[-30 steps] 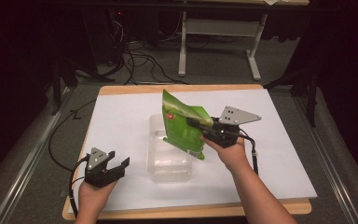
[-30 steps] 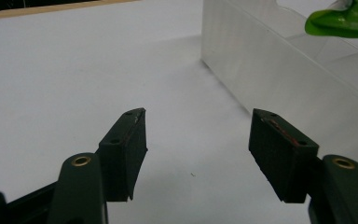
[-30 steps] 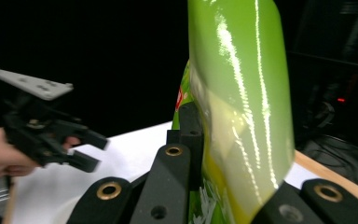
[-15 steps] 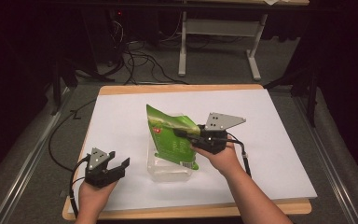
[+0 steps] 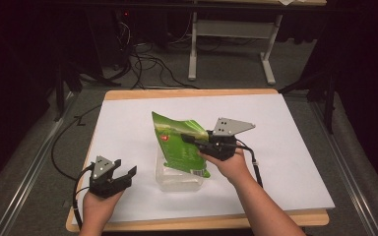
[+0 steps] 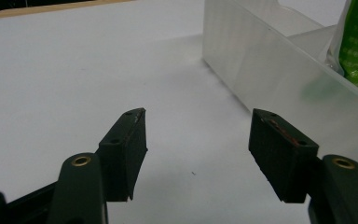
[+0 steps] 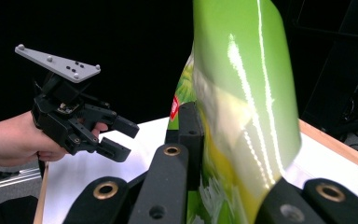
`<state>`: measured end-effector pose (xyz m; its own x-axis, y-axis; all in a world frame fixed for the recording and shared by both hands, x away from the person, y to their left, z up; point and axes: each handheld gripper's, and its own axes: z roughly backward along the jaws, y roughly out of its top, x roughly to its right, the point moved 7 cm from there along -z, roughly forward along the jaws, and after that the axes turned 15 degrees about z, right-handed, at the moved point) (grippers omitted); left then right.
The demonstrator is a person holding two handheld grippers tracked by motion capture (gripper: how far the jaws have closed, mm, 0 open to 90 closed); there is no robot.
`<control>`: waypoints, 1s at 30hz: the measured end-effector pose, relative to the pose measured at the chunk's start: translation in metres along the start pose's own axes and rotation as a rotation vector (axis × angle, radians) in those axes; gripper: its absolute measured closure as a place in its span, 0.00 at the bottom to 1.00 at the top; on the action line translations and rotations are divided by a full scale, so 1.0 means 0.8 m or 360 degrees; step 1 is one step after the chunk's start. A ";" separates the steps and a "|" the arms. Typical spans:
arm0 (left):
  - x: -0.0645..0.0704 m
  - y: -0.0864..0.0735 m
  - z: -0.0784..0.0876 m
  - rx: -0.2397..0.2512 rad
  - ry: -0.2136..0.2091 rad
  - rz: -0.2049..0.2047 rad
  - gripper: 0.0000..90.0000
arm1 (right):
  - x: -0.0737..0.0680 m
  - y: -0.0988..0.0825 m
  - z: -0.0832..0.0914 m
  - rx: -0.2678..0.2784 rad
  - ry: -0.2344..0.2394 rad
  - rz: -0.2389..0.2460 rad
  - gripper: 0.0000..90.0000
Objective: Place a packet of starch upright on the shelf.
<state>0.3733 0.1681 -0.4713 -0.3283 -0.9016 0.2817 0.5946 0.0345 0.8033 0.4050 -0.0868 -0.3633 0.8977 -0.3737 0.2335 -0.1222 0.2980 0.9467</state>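
High view: right gripper (image 5: 189, 141), clamped on a green snack bag (image 5: 177, 146), holds it over the clear plastic container (image 5: 177, 178); lowering inside remains. Left gripper (image 5: 123, 174), jaws wide and empty, rests at the container's 9 o'clock.

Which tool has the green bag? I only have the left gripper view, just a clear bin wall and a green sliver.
Observer: The right tool is shut on the green bag, gripping its side edge.
Operator: Is the bag in the bin yet?
Observer: Its bottom end sits over the clear bin in the high view, top tilted up; whether it touches the floor I cannot tell.
Operator: And my left tool?
Observer: The left tool is open, holding nothing, near the front left of the white table, apart from the bin.
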 end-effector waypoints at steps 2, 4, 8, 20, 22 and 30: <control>0.000 0.000 0.000 0.0000 0.0000 -0.0001 0.41 | 0.000 0.000 0.000 0.0000 -0.0003 0.0001 0.99; 0.001 0.000 -0.001 0.0000 0.0000 -0.0001 0.41 | 0.000 0.002 0.002 0.0008 -0.0019 0.0010 0.98; 0.001 -0.001 -0.001 -0.0004 0.0000 -0.0004 0.41 | 0.002 0.001 0.002 0.0003 -0.0024 0.0007 0.96; 0.001 -0.001 -0.001 -0.0004 -0.0004 -0.0003 0.42 | -0.021 0.011 -0.004 0.0056 0.0081 0.0078 1.00; 0.001 -0.001 -0.001 -0.0005 -0.0004 -0.0003 0.42 | -0.022 0.011 -0.006 0.0062 0.0103 0.0083 1.00; 0.002 -0.001 0.000 -0.0005 -0.0006 -0.0002 0.42 | -0.020 0.005 -0.015 0.0008 0.0076 0.0059 0.94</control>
<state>0.3727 0.1664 -0.4715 -0.3318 -0.9000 0.2827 0.5963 0.0322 0.8021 0.3955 -0.0693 -0.3661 0.9118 -0.3200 0.2575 -0.1576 0.3064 0.9388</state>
